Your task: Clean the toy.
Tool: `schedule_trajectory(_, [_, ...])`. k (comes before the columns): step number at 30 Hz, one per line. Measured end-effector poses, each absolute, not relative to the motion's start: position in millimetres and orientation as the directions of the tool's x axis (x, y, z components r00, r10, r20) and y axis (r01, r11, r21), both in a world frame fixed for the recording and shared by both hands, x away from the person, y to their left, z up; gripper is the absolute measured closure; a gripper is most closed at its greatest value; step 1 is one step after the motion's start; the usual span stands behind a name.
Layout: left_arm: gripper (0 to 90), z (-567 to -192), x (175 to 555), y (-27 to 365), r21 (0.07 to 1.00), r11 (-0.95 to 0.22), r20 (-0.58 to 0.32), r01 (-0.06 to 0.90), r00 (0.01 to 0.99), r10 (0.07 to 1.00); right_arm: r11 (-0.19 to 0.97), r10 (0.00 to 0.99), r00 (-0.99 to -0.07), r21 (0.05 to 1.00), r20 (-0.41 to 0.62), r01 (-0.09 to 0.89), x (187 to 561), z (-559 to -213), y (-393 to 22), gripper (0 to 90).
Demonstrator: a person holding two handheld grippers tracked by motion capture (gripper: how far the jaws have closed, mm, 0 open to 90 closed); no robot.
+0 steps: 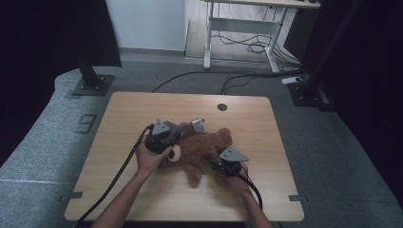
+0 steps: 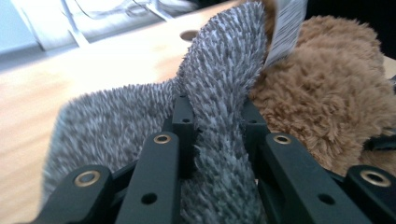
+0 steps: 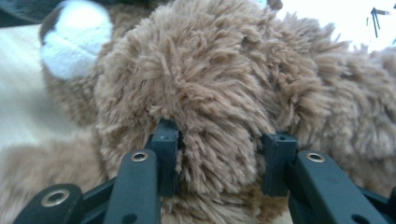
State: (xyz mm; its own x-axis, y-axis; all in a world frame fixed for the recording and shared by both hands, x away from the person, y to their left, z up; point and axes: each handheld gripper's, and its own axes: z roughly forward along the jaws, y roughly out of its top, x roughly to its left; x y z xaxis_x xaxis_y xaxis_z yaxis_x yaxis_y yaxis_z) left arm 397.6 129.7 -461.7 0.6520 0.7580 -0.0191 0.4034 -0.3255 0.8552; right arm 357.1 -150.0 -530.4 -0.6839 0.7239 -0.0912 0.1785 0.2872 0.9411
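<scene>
Gripped at both ends.
Left hand-held gripper [image 2: 212, 121] clamping grey cloth [image 2: 219, 84]; right hand-held gripper [image 3: 224, 140] clamping brown bear [image 3: 210, 93]; goal, progress unclear.

High view: camera sat above the person's side, looking forward and down over the whole wooden table [image 1: 142, 199] to the floor beyond. Left gripper view rode low, pressed close against grey plush [image 2: 219, 93], facing across the tabletop. Right gripper view sat nearly against the brown plush bear [image 3: 210, 93]. All three views shared the bear [image 1: 202, 147]; its brown fur [image 2: 327, 107] edged the left view.
</scene>
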Motion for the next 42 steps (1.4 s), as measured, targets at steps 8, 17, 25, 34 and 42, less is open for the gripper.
schedule_trajectory(8, [76.6,-475,386,122,0.818,-0.384,-0.023,0.428,0.692,0.721,0.306,0.688,-0.722,0.932,-0.075,0.195,349,-531,-157,42.4])
schedule_trajectory(17, [77.8,-482,369,129,0.836,-0.355,-0.054,0.418,0.707,0.705,0.181,0.665,-0.732,0.919,0.148,0.350,349,-522,-168,17.9])
schedule_trajectory(25, [78.0,-488,357,131,0.857,-0.328,-0.056,0.398,0.704,0.708,0.101,0.673,-0.700,0.908,0.239,0.407,360,-509,-170,12.6])
schedule_trajectory(34, [77.4,-481,352,134,0.859,-0.312,-0.091,0.407,0.721,0.687,0.160,0.701,-0.692,0.907,0.173,0.390,357,-519,-152,35.9])
schedule_trajectory(42, [75.8,-437,350,112,0.902,-0.278,-0.090,0.332,0.772,0.629,0.197,0.722,-0.690,0.940,0.053,0.278,341,-524,-148,44.3])
